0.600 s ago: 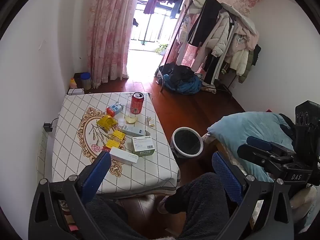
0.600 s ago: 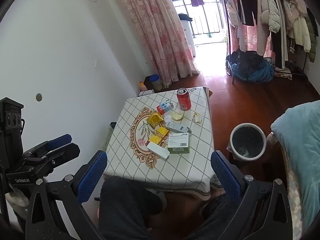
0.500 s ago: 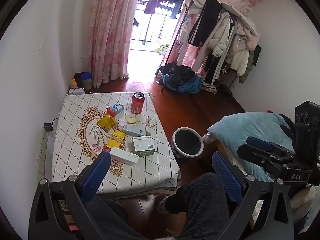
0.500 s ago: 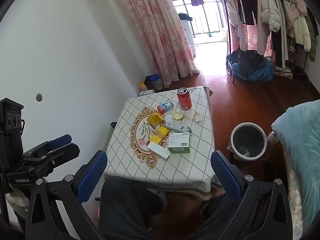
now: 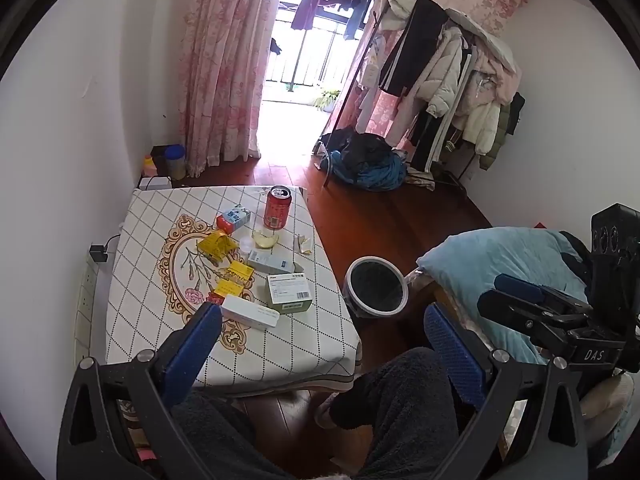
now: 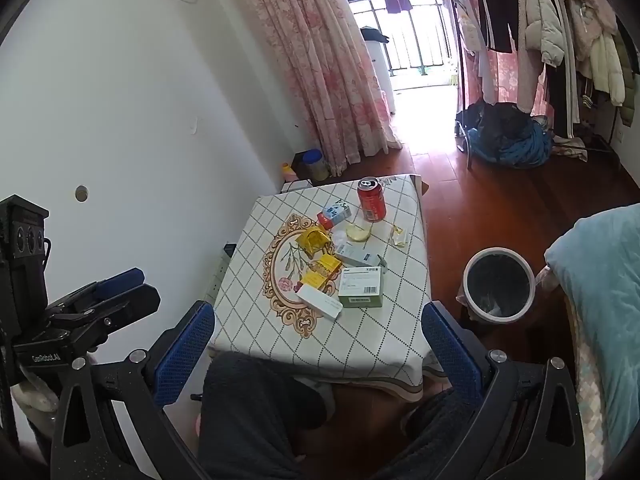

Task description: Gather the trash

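A low table with a checked cloth (image 5: 152, 216) (image 6: 404, 332) holds trash: a red can (image 5: 277, 208) (image 6: 371, 199), a green box (image 5: 289, 293) (image 6: 360, 287), a long white box (image 5: 250, 312) (image 6: 319, 301), yellow packets (image 5: 218, 245) (image 6: 314, 240), a small blue-and-red carton (image 5: 234, 218) (image 6: 334, 213) and a crumpled wrapper (image 5: 304, 245) (image 6: 399, 235). A white-rimmed bin (image 5: 377, 286) (image 6: 498, 285) stands on the floor right of the table. My left gripper (image 5: 320, 328) and right gripper (image 6: 318, 326) are open and empty, held above my knees, short of the table.
My legs in dark trousers (image 5: 400, 408) sit below both grippers. A bed with a blue blanket (image 5: 500, 256) (image 6: 600, 280) is to the right. A clothes rack (image 5: 444, 92) and a pile of clothes (image 5: 364, 164) stand at the back. A white wall (image 6: 120, 120) borders the table's left.
Both views have shifted very slightly; the table looks a touch farther up in the frames. Both grippers stay open and nothing on the table has moved.
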Demonstrator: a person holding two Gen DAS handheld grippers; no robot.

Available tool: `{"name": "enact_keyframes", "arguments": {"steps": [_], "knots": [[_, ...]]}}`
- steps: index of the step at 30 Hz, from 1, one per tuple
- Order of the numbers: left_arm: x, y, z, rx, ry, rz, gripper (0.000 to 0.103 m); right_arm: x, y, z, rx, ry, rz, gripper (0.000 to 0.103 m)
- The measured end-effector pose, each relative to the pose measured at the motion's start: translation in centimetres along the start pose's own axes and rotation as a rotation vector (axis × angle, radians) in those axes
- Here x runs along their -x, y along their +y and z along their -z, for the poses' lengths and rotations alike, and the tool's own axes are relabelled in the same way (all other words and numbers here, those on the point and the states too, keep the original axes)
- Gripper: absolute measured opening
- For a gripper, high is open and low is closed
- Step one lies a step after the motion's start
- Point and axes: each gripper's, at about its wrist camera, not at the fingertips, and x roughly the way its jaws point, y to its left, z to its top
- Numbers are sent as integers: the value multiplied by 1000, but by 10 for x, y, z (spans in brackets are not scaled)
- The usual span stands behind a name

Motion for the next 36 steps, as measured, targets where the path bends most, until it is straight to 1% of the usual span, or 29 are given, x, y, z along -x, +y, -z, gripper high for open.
{"name": "enact_keyframes", "arguments": {"steps": [36], "knots": [[1,7,3,5,-1,5,103,0,6,0,16,5,-2,103]]}}
